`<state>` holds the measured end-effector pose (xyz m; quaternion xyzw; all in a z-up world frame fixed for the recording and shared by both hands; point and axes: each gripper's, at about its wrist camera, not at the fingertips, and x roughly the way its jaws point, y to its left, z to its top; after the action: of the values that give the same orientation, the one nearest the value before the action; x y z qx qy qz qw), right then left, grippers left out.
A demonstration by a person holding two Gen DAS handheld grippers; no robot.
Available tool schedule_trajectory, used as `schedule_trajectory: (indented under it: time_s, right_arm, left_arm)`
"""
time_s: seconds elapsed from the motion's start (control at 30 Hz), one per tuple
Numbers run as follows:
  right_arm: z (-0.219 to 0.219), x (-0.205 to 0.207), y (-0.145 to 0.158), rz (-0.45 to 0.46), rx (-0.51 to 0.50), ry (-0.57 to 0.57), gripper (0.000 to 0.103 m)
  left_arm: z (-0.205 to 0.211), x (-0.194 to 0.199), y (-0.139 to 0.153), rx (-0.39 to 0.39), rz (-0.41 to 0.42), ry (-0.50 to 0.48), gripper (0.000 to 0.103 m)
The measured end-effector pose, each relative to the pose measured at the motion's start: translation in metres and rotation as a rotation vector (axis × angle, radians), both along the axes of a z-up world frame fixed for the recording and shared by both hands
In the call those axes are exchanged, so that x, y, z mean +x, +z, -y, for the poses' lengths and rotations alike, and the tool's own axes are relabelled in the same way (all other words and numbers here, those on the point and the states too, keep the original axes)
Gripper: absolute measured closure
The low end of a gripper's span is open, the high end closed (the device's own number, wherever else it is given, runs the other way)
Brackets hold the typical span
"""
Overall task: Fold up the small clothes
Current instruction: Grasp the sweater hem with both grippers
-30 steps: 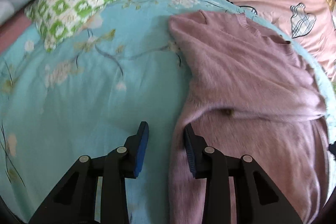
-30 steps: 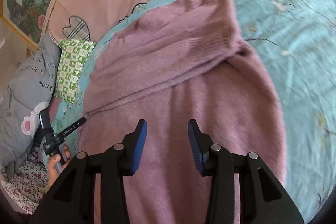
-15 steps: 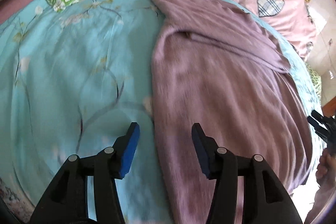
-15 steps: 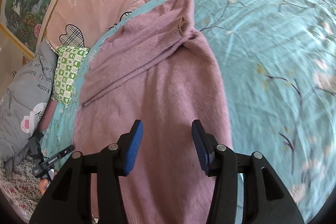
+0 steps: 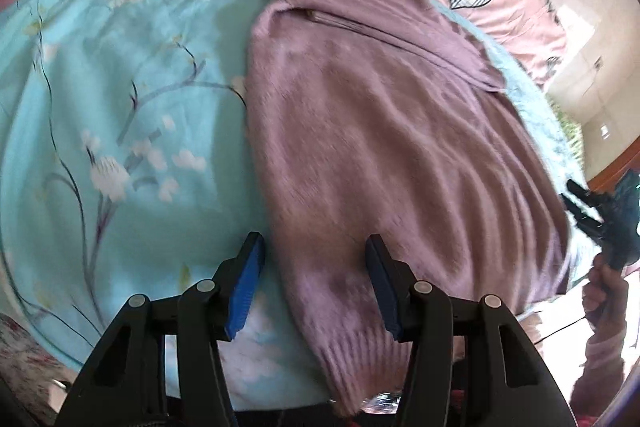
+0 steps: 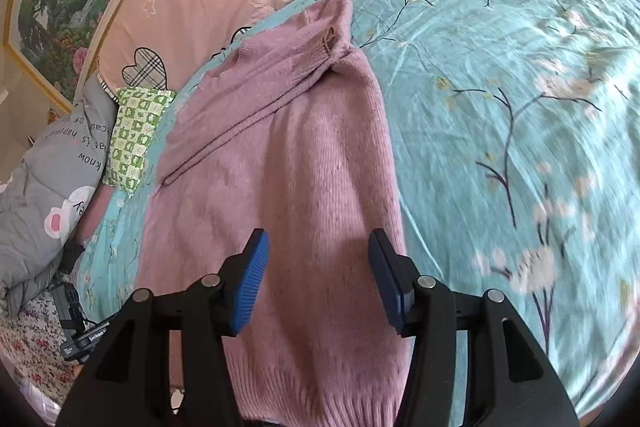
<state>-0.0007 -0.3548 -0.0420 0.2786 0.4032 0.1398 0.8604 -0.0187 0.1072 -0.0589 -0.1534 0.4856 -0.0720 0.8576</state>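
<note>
The sweater (image 5: pixel 384 155)'s ribbed hem runs out of frame — the floral bedspread (image 6: pixel 520 107) blurs at right.

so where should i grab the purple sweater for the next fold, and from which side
Probably the ribbed bottom hem, one corner per gripper, coming from the near bed edge. The purple sweater lies flat on the blue floral sheet, sleeves already folded across the chest, and the hem hangs nearest both open grippers, left and right, so it can be carried up toward the collar.
</note>
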Motion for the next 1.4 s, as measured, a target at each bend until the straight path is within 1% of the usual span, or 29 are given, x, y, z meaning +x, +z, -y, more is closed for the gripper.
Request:
schedule_trajectory:
  time_s: [0.13, 0.3, 0.37, 0.4, 0.53, 0.7, 0.77, 0.8, 0.83, 0.87, 0.9, 0.93, 0.97, 1.03, 1.1, 1.17, 1.2, 1.23, 1.3, 1.33, 1.4]
  right_arm:
    - [0.003, -0.015, 0.0, 0.011, 0.004, 0.004, 0.047]
    - [0.009, -0.033, -0.003, 0.009, -0.012, 0.027, 0.045]
    - [0.015, -0.039, -0.009, -0.007, -0.009, 0.026, 0.044]
    - [0.017, -0.04, -0.011, -0.014, -0.003, 0.026, 0.044]
    - [0.024, -0.047, -0.019, -0.02, 0.065, 0.066, 0.044]
    - [0.012, -0.047, -0.029, -0.009, 0.155, 0.172, 0.044]
    - [0.003, -0.044, -0.032, 0.006, 0.168, 0.195, 0.044]
    - [-0.002, -0.042, -0.032, 0.018, 0.172, 0.207, 0.044]
    - [-0.005, -0.04, -0.032, 0.027, 0.179, 0.213, 0.045]
    - [-0.007, -0.038, -0.033, 0.031, 0.194, 0.22, 0.047]
    - [-0.009, -0.037, -0.034, 0.027, 0.203, 0.227, 0.057]
    - [-0.01, -0.034, -0.035, 0.009, 0.198, 0.231, 0.08]
    - [-0.011, -0.034, -0.036, -0.009, 0.187, 0.23, 0.094]
    - [-0.001, -0.042, -0.033, -0.007, 0.178, 0.224, 0.093]
    - [0.016, -0.052, -0.03, 0.003, 0.179, 0.198, 0.093]
    - [0.027, -0.056, -0.034, -0.011, 0.176, 0.181, 0.093]
    - [0.027, -0.055, -0.038, -0.02, 0.176, 0.184, 0.093]
    - [0.025, -0.053, -0.042, -0.028, 0.183, 0.187, 0.093]
    - [0.019, -0.049, -0.046, -0.026, 0.214, 0.207, 0.093]
    - [0.017, -0.047, -0.045, -0.023, 0.216, 0.215, 0.091]
    - [0.015, -0.047, -0.043, -0.021, 0.216, 0.235, 0.089]
  left_arm:
    - [0.0, -0.012, -0.003, -0.057, 0.008, -0.012, 0.051]
    - [-0.004, -0.02, -0.008, -0.197, 0.009, -0.018, 0.051]
    - [-0.005, -0.022, -0.011, -0.252, 0.007, -0.024, 0.051]
    - [-0.004, -0.021, -0.011, -0.266, 0.007, -0.027, 0.051]
    - [0.004, -0.021, -0.014, -0.297, -0.004, -0.063, 0.053]
    - [0.008, -0.018, -0.016, -0.3, -0.017, -0.091, 0.053]
    - [0.009, -0.016, -0.016, -0.296, -0.019, -0.096, 0.053]
    - [0.009, -0.015, -0.016, -0.288, -0.017, -0.097, 0.059]
    - [0.011, -0.013, -0.015, -0.27, -0.014, -0.094, 0.075]
    - [0.011, -0.011, -0.016, -0.245, -0.017, -0.09, 0.084]
    - [0.012, -0.009, -0.018, -0.231, -0.024, -0.089, 0.091]
    - [0.008, -0.01, -0.017, -0.227, -0.023, -0.087, 0.094]
    - [0.007, -0.013, -0.013, -0.219, -0.013, -0.082, 0.095]
    - [0.005, -0.023, -0.002, -0.186, 0.023, -0.091, 0.097]
    - [0.0, -0.031, 0.003, -0.188, 0.046, -0.1, 0.097]
    - [-0.007, -0.033, -0.005, -0.186, 0.028, -0.097, 0.097]
    - [-0.008, -0.031, -0.012, -0.175, 0.004, -0.087, 0.098]
    - [-0.009, -0.029, -0.018, -0.18, -0.018, -0.079, 0.098]
    - [-0.016, -0.027, -0.023, -0.239, -0.034, -0.064, 0.097]
    - [-0.018, -0.026, -0.022, -0.251, -0.037, -0.064, 0.094]
    - [-0.018, -0.025, -0.023, -0.231, -0.046, -0.076, 0.093]
